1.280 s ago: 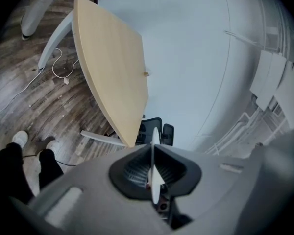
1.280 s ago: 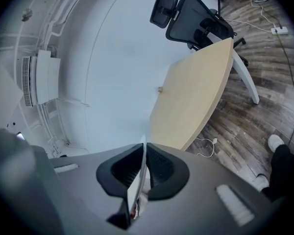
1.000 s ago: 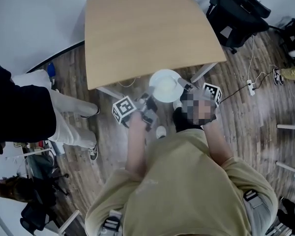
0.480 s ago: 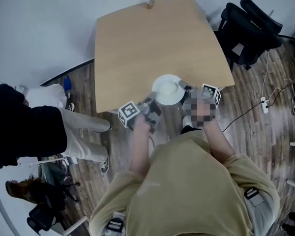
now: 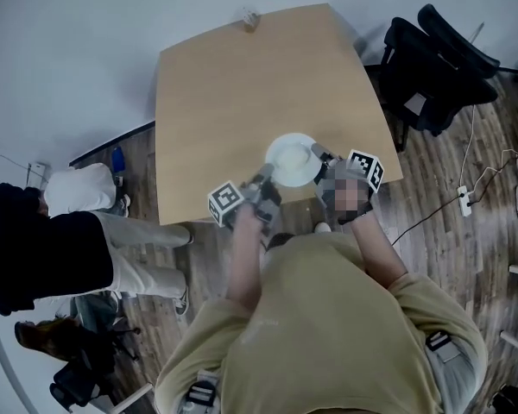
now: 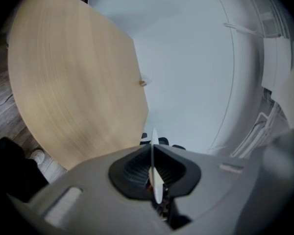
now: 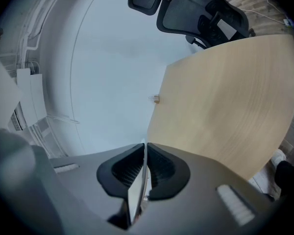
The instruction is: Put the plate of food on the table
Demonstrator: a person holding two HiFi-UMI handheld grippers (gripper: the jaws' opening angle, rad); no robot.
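Observation:
The white plate (image 5: 292, 159) with pale food on it hangs over the near edge of the light wooden table (image 5: 233, 84). My left gripper (image 5: 263, 182) is shut on the plate's left rim, and my right gripper (image 5: 320, 154) is shut on its right rim. In the left gripper view the rim (image 6: 156, 184) shows edge-on between the pads of the left gripper (image 6: 153, 153). The right gripper view shows the same thin rim (image 7: 137, 192) clamped in the right gripper (image 7: 145, 165). The tabletop (image 6: 68, 82) lies ahead of both cameras.
A small object (image 5: 249, 17) stands at the table's far edge by the white wall. Black office chairs (image 5: 436, 54) stand to the right. A person in a black top and light trousers (image 5: 43, 248) stands at the left. A power strip and cable (image 5: 464, 198) lie on the wooden floor.
The plate, held by both grippers, has moved forward from in front of the table's edge to above its near part. The person at the left has shifted lower in the view.

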